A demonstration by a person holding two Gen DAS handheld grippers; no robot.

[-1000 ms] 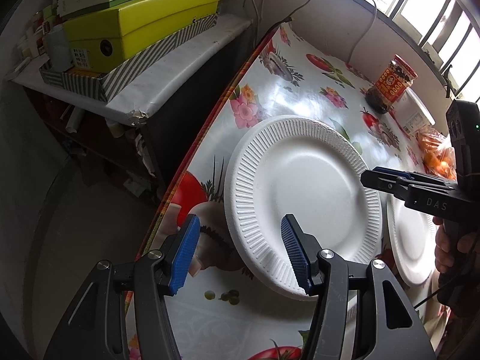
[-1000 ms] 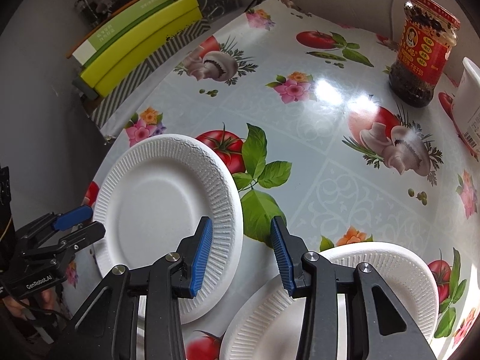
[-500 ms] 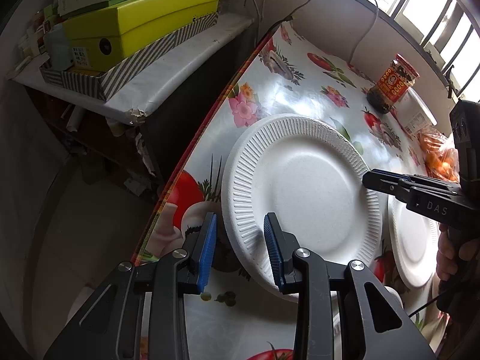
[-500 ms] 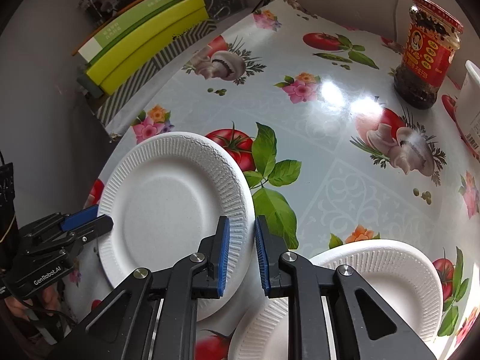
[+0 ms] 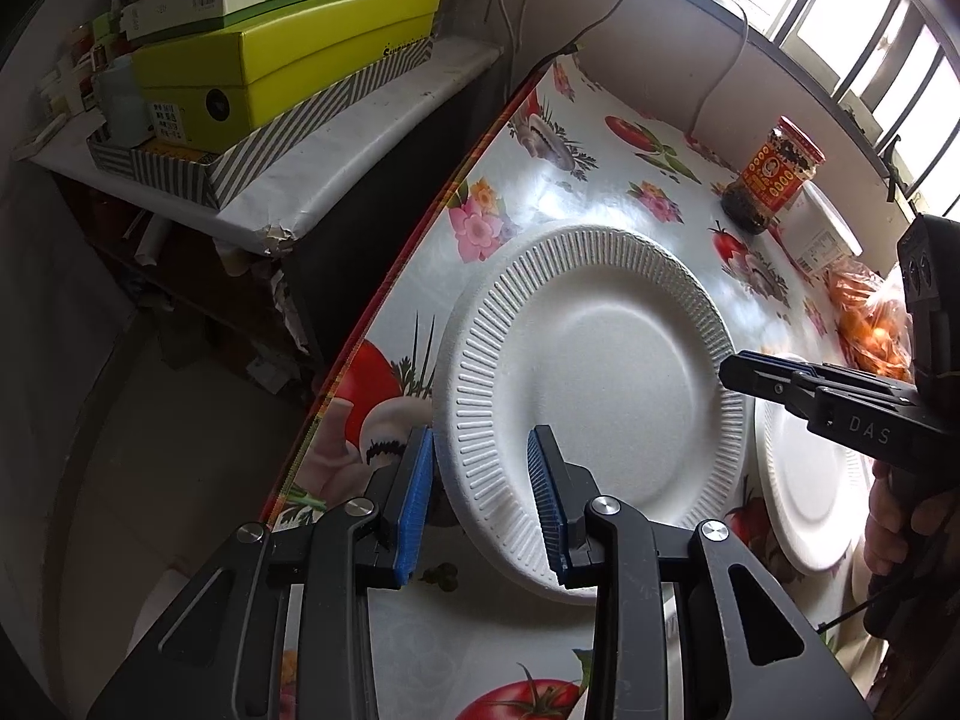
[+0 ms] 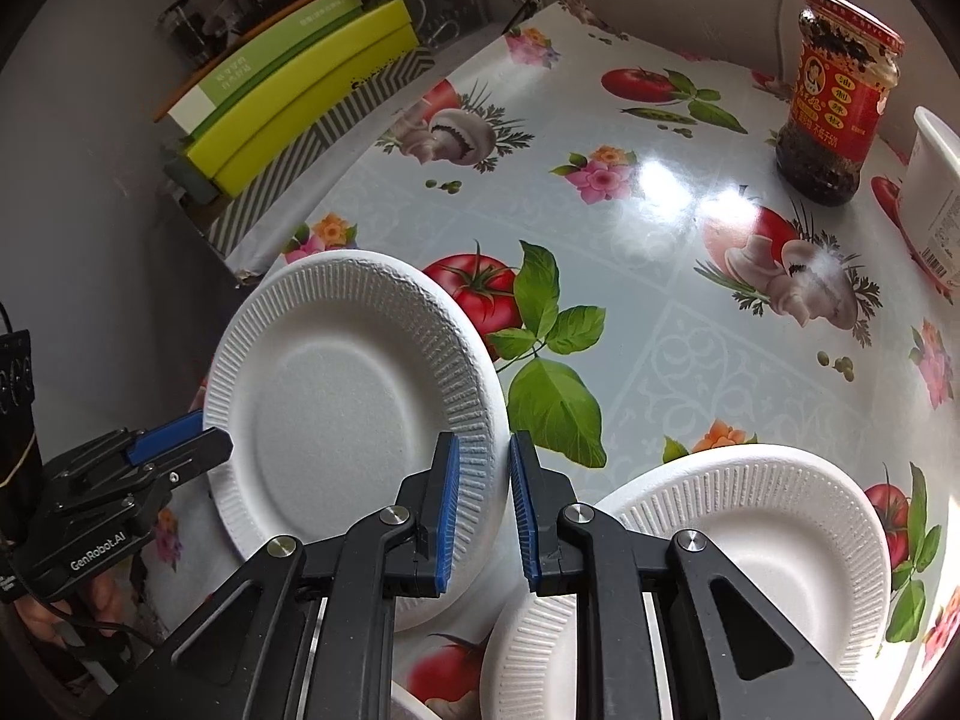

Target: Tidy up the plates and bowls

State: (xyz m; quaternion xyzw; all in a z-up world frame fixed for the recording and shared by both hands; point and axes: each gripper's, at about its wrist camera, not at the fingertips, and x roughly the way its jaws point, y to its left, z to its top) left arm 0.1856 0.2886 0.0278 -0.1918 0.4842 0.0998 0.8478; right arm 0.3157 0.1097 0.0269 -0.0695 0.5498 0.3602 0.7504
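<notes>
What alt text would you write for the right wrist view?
Both tools grip one white foam plate by opposite rim edges: the right tool in front, the left tool at left. A second plate and a chili jar sit on the floral tablecloth.

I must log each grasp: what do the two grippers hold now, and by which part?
Both hold the same white foam plate by its ribbed rim: the left gripper at the near edge, the right gripper at the opposite edge, jaws closed across it.
</notes>
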